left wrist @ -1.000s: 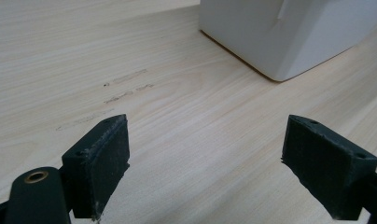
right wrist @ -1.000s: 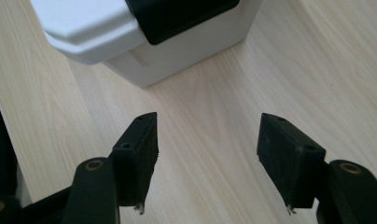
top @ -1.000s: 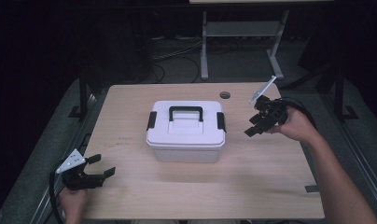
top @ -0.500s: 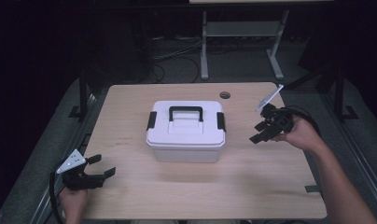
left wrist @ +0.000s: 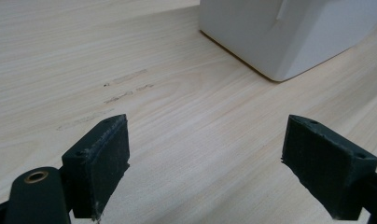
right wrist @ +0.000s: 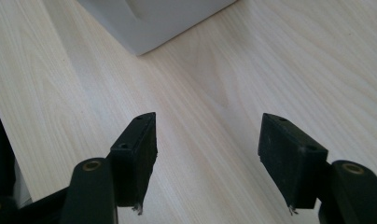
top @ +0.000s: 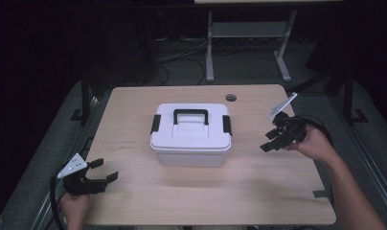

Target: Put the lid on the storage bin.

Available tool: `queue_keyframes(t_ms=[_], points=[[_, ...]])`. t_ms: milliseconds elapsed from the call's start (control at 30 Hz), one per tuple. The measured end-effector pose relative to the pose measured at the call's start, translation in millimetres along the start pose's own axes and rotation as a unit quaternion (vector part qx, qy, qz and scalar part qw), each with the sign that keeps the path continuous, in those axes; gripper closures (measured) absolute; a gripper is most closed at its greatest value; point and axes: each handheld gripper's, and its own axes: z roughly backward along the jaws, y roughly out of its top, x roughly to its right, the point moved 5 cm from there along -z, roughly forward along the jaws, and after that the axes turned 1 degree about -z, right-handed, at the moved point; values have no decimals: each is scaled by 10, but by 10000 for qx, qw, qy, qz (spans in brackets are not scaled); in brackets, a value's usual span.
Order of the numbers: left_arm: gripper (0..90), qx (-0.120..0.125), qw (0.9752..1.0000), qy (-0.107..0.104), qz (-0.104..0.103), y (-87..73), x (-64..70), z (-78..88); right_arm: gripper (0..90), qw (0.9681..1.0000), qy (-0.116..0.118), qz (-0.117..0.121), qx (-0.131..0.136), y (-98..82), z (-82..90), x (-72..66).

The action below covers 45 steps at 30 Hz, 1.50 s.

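A white lidded box (top: 190, 136) with a black handle (top: 190, 115) and black side latches stands shut in the middle of the wooden table (top: 134, 105). My left gripper (top: 105, 170) rests near the table's front left corner, open, nothing between its jaws; its own view shows the box corner (left wrist: 289, 37) ahead. My right gripper (top: 269, 141) hovers to the right of the box, open and empty, pointing toward the box, whose lower corner (right wrist: 149, 23) appears in its view.
A round cable hole (top: 231, 97) lies at the table's back edge. Behind the table stands a metal frame (top: 210, 43) with cables on the dark floor. Bare wood surrounds the box on all sides.
My right gripper has come down and toward the front, along the right side of the box. The left gripper and the box have not moved.
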Motion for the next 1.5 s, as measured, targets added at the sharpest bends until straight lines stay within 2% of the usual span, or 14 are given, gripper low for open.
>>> queue_keyframes(t_ms=[767, 1500], points=[[143, -30, 10000, 6, -23, 4, 14, -7, 365, 9996, 119, -264, 13, -362, -155, -26], [143, -41, 10000, 6, -59, 5, 25, -6, 360, 9982, 264, -507, 175, -690, -300, -70]])
